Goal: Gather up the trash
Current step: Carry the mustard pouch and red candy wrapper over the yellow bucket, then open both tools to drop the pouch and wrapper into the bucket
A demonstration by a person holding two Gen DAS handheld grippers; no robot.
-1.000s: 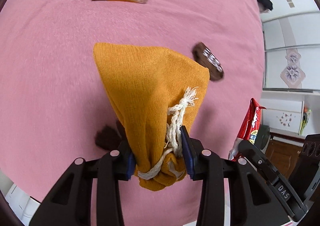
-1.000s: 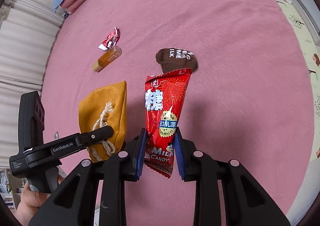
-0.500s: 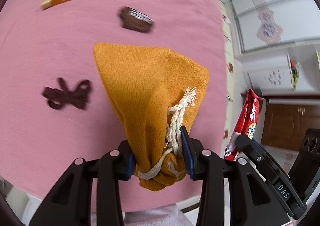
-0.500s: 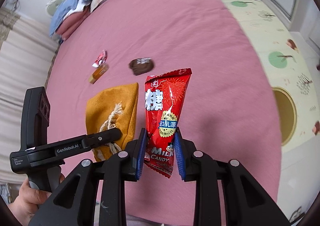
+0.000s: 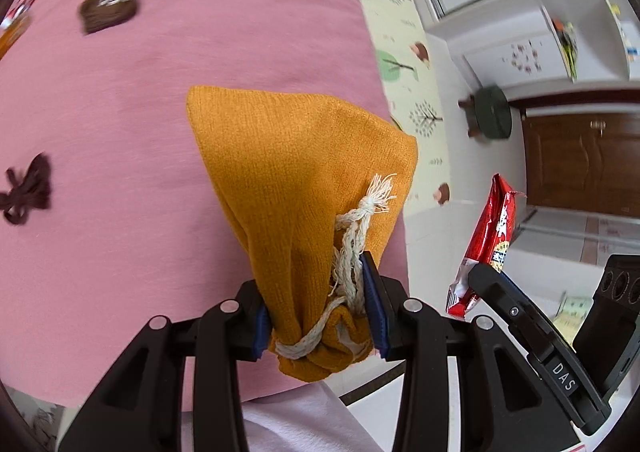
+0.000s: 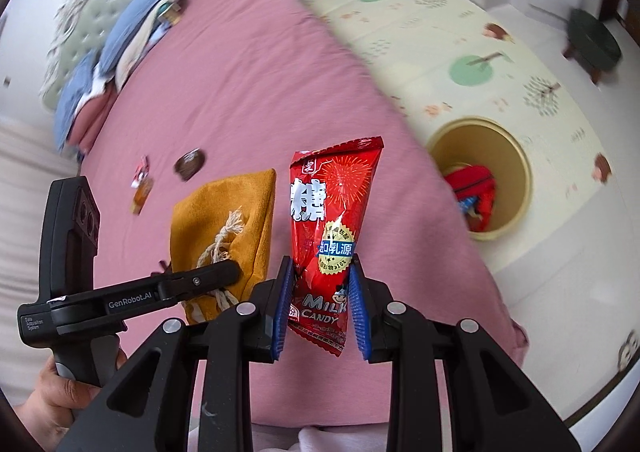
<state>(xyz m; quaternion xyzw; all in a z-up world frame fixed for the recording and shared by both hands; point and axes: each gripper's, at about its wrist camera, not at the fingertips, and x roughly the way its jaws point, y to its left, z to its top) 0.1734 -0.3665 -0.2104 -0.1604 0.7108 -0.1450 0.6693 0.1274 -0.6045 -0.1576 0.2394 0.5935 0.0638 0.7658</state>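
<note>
Grippers both have their jaws clamped on something right now. The left gripper is pinched on the tied neck of a mustard-yellow knitted drawstring pouch, with the frayed cream cord caught against its right blue pad, so it's only partly closed around the bunched fabric. The right gripper is squeezed on the lower end of a shiny red milk candy wrapper, which sticks up between the blue pads; its jaws sit fairly narrow.

Both are held above the edge of a bed with a pink fuzzy blanket. Down on the cream play mat beside the bed stands a round pale-yellow trash bin, off to the right of the candy wrapper, with red stuff already in the bottom.

Left on the blanket: a dark brown snack packet, a dark brown bow-shaped hair tie, and at the far edge a small red-and-white wrapper next to an amber bottle. A hand grips the left gripper's handle.
</note>
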